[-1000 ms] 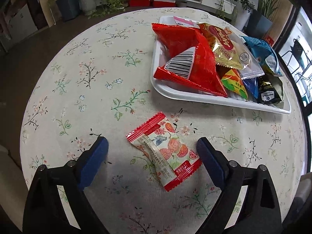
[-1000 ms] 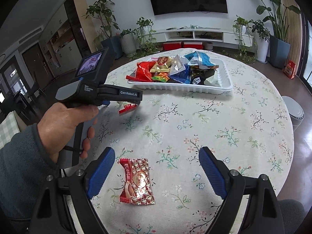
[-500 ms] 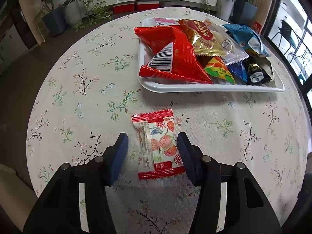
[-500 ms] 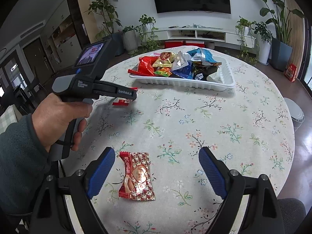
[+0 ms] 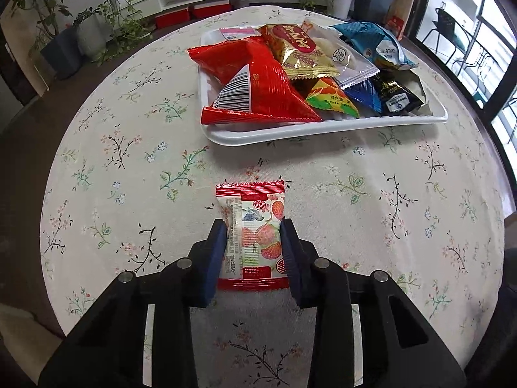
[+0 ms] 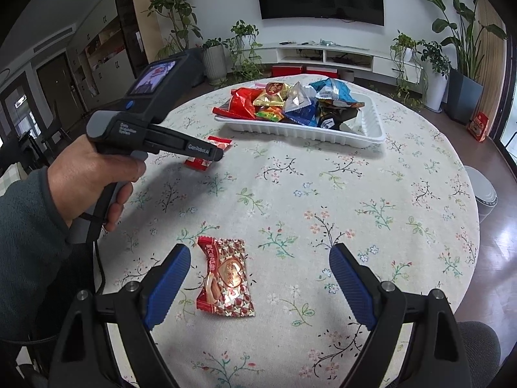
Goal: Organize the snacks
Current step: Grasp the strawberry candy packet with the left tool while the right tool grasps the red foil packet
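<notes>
My left gripper (image 5: 253, 226) is shut on a red-and-white fruit-print snack packet (image 5: 253, 226), its blue pads pressing both sides, low over the table. The same packet (image 6: 208, 153) shows in the right wrist view, partly behind the left gripper (image 6: 216, 155). A white tray (image 5: 323, 127) holding several snack bags stands beyond it, also seen in the right wrist view (image 6: 371, 134). My right gripper (image 6: 258, 255) is open and empty over a dark red heart-print packet (image 6: 226, 278) lying flat near its left finger.
The round table (image 6: 323, 194) has a floral cloth. Potted plants (image 6: 181, 26), a TV shelf (image 6: 323, 55) and a white stool (image 6: 484, 190) stand around it. My left hand and sleeve (image 6: 80, 177) fill the left side of the right wrist view.
My left gripper has closed from wide open onto the fruit-print packet, which turned to lie along the fingers. The right gripper has stayed open over the heart-print packet.
</notes>
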`<state>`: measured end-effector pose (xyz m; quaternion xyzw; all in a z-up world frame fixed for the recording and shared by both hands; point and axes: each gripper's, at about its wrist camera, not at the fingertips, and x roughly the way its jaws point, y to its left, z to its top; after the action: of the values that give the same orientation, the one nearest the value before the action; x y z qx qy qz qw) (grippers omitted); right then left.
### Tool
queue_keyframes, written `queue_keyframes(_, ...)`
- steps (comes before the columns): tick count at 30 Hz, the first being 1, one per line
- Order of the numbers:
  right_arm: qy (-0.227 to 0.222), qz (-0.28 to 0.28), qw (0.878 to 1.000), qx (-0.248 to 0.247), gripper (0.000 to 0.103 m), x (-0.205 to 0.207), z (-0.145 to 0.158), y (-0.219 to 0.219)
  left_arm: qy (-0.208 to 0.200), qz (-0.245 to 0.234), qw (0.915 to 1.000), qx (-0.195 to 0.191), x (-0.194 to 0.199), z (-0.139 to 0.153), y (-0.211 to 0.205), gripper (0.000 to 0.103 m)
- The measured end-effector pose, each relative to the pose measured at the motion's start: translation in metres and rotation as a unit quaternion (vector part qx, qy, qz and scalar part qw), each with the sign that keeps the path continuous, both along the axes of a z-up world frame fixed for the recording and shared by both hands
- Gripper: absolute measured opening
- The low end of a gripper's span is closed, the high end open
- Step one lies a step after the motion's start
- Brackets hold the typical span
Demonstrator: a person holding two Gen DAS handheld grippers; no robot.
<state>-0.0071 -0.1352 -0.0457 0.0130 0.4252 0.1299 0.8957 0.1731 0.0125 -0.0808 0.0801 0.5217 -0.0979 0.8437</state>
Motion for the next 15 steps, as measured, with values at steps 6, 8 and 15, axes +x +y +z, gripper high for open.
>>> queue_keyframes(6,0.014,0.027,0.999,-0.013,0.090,-0.002,-0.007,0.011,-0.001,-0.005,0.9997,-0.022,-0.023,-0.001,0.017,0.032)
queue_keyframes(8,0.019,0.033,0.999,-0.020,0.087,-0.001,-0.009,0.016,-0.005,-0.009,0.9993,-0.036,-0.033,0.002,0.022,0.032)
queue_keyframes(15,0.045,0.041,0.997,-0.040,0.079,0.005,-0.022,0.028,-0.013,-0.018,0.9963,-0.083,-0.079,0.009,0.027,0.032)
